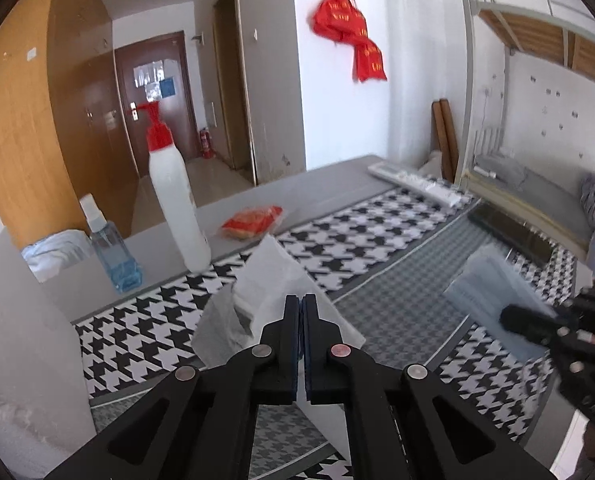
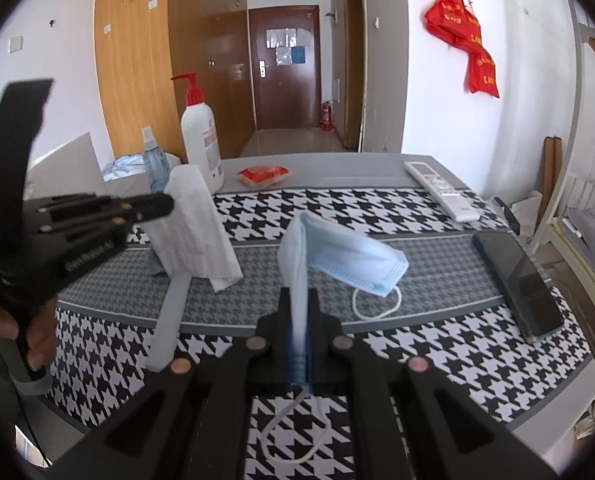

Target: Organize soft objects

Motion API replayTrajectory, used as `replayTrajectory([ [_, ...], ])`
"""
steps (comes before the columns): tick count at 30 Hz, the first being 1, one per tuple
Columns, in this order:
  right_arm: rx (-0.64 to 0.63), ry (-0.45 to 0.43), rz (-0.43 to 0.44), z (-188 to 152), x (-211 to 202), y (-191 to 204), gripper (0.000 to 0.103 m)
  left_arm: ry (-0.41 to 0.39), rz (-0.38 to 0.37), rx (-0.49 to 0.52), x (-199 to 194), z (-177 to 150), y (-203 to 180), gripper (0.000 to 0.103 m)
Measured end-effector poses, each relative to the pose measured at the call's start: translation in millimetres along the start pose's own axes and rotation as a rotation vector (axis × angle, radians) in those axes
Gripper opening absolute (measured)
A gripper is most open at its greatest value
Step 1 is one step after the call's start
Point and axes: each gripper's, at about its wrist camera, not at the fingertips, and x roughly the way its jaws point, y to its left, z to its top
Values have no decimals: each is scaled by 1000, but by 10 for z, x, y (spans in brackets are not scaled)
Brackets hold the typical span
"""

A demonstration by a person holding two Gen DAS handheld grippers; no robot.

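My left gripper (image 1: 301, 299) is shut on a white tissue (image 1: 263, 276), which stands crumpled above the houndstooth cloth. The right wrist view shows that gripper (image 2: 163, 203) at the left with the tissue (image 2: 195, 224) hanging from it, its lower edge near the cloth. My right gripper (image 2: 300, 294) is shut on a light-blue face mask (image 2: 349, 254). The mask folds over to the right, one ear loop (image 2: 377, 308) trails on the cloth and the other hangs below the jaws. The right gripper (image 1: 511, 318) and the blurred mask (image 1: 485, 280) also appear at the right of the left wrist view.
On the table's far side stand a white pump bottle (image 2: 201, 140) with a red top, a blue spray bottle (image 2: 155, 164) and a box holding pale blue cloth (image 2: 123, 170). A red packet (image 2: 261, 174), a white remote (image 2: 441, 190) and a dark phone (image 2: 517, 280) lie there too. A hand (image 2: 37, 336) holds the left gripper.
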Motion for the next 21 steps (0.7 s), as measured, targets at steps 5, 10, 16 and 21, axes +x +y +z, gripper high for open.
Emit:
replayTrajectory([
  [5, 0, -4, 7, 4, 3, -23, 7, 58, 45, 3, 201, -56, 29, 2],
  [10, 4, -3, 17, -5, 33, -42, 7, 85, 84, 11, 288, -62, 15, 24],
  [16, 14, -7, 31, -41, 22, -84, 7, 73, 122, -8, 339, 10, -65, 72],
  [21, 30, -11, 43, -73, 1, -152, 7, 133, 155, 11, 536, 19, -208, 72],
])
